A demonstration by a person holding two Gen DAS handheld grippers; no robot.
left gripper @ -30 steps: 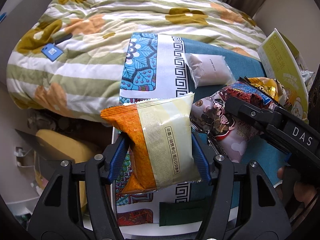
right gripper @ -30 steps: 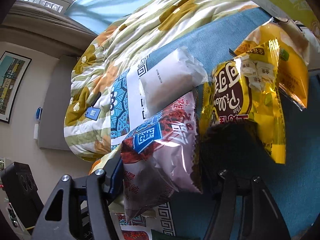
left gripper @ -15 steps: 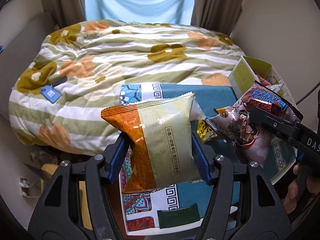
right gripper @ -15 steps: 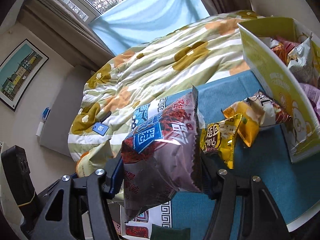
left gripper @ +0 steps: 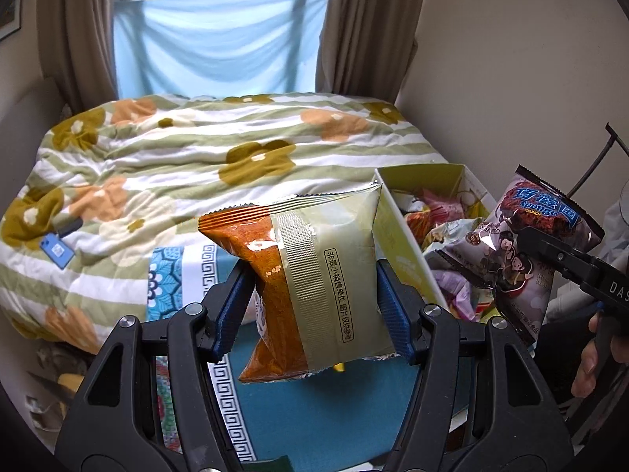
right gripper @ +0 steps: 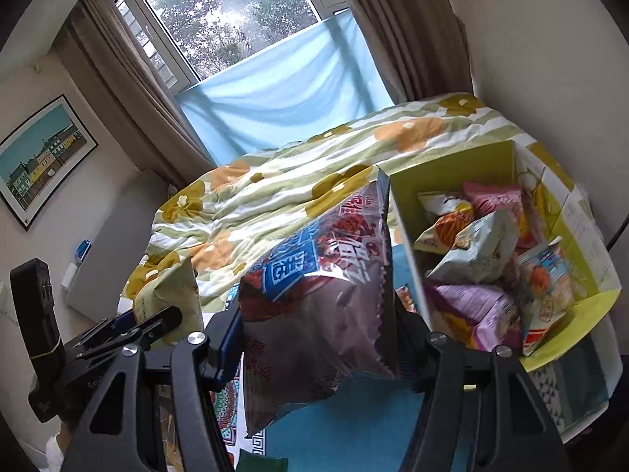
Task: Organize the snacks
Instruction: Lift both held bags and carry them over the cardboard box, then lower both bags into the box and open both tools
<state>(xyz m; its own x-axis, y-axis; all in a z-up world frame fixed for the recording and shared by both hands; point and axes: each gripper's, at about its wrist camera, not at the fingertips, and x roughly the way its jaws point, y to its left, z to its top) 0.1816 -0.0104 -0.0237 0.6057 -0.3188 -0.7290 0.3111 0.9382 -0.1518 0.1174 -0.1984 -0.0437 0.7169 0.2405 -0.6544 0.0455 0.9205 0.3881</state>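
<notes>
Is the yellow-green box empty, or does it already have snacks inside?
Not empty: the yellow-green box is open on top, with several snack packets piled inside.

Two held snack packets (left gripper: pixel 310 287), one box (right gripper: pixel 452 175)

Both cameras ride just behind their own fingers and look down at a slant across the teal table cover (left gripper: pixel 334 413) toward the floral quilt (left gripper: pixel 196 165) and the window (right gripper: pixel 236 11). The left wrist view faces nearly square on; the right wrist view is rolled. Both views share the quilt, blue curtain (left gripper: pixel 220 39) and yellow-green snack box (right gripper: pixel 452 173), which stands close on the right.
</notes>
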